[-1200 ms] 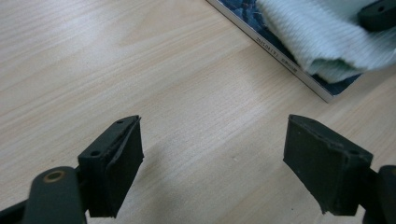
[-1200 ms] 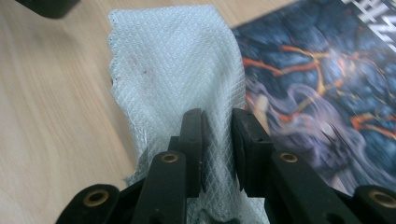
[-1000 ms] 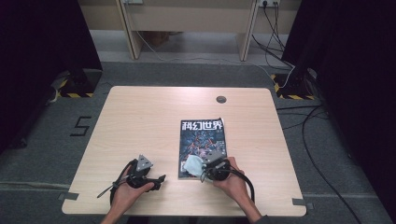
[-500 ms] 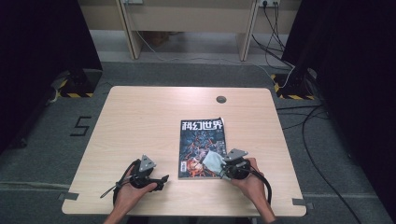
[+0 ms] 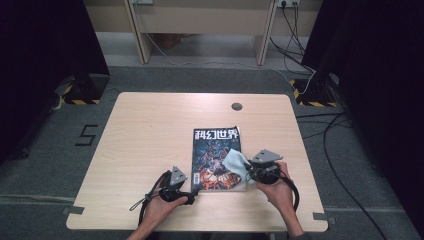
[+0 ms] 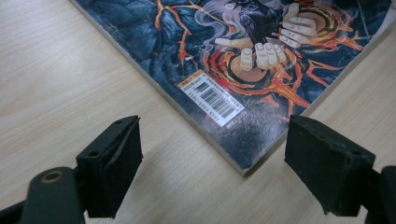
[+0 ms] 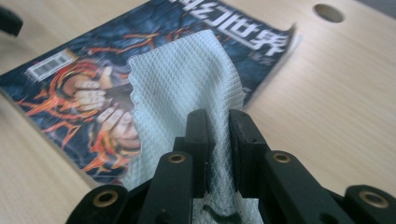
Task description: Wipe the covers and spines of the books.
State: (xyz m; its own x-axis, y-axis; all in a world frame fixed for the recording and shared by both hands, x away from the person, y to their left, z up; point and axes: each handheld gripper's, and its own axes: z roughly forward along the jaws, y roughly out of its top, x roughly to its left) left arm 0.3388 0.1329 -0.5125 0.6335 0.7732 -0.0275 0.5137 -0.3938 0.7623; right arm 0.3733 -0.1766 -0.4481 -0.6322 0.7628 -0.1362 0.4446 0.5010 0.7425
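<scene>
A magazine [image 5: 217,157] with a dark blue and orange cover lies on the wooden table [image 5: 150,135], near the front edge. In the right gripper view its cover [image 7: 88,65] lies under a pale waffle-textured cloth [image 7: 187,74]. My right gripper [image 7: 219,116] is shut on that cloth; its jaws have just been closing with the cloth between them. From above, the right gripper [image 5: 250,172] holds the cloth [image 5: 234,162] over the magazine's right edge. My left gripper [image 5: 192,192] stands open at the magazine's near left corner [image 6: 243,158], its pads [image 6: 116,158] either side and touching nothing.
A round cable hole [image 5: 236,106] sits at the back of the table. Bare wood lies left of the magazine. Cables [image 5: 320,125] run over the floor on the right, and a desk frame [image 5: 200,30] stands behind the table.
The right gripper has carried the cloth rightward across the magazine's lower part to its right edge. The left gripper has slid right, up to the magazine's near corner.
</scene>
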